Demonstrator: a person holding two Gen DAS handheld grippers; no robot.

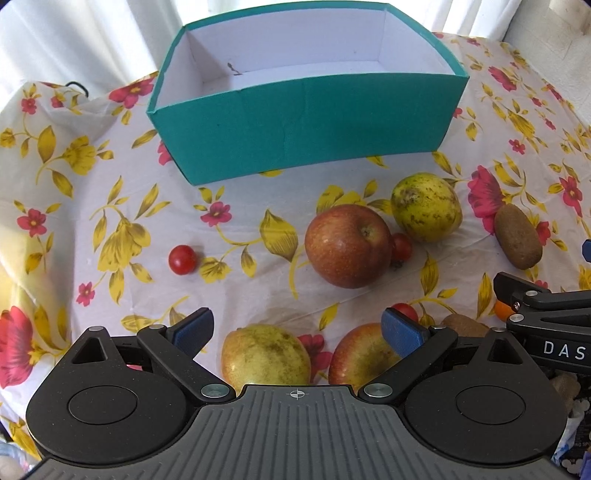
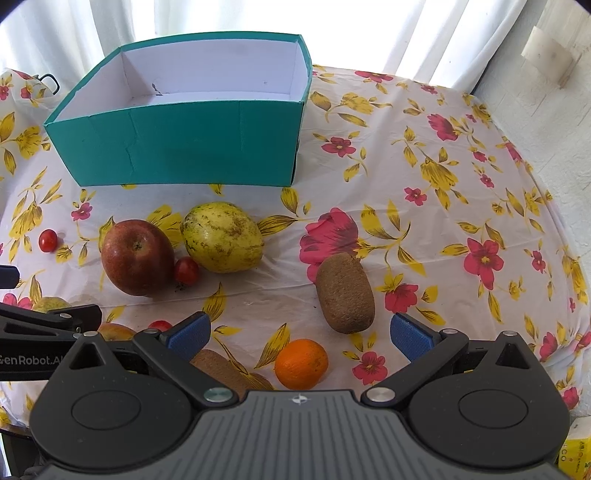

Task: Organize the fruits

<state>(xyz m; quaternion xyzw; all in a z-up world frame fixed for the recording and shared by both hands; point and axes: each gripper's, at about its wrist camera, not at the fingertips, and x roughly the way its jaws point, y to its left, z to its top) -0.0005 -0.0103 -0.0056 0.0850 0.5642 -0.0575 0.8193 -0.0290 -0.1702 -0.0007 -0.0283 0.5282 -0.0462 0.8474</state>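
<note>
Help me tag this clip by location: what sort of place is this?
Probably a home room: a table under a floral tablecloth, white curtains over a bright window behind it, and loose fruit beside a teal box.

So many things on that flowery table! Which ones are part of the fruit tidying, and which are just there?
Part of the job:
teal box
red apple
yellow-green fruit
kiwi
orange
cherry tomato
left gripper, open
right gripper, open

Just there:
floral tablecloth
white curtain
</note>
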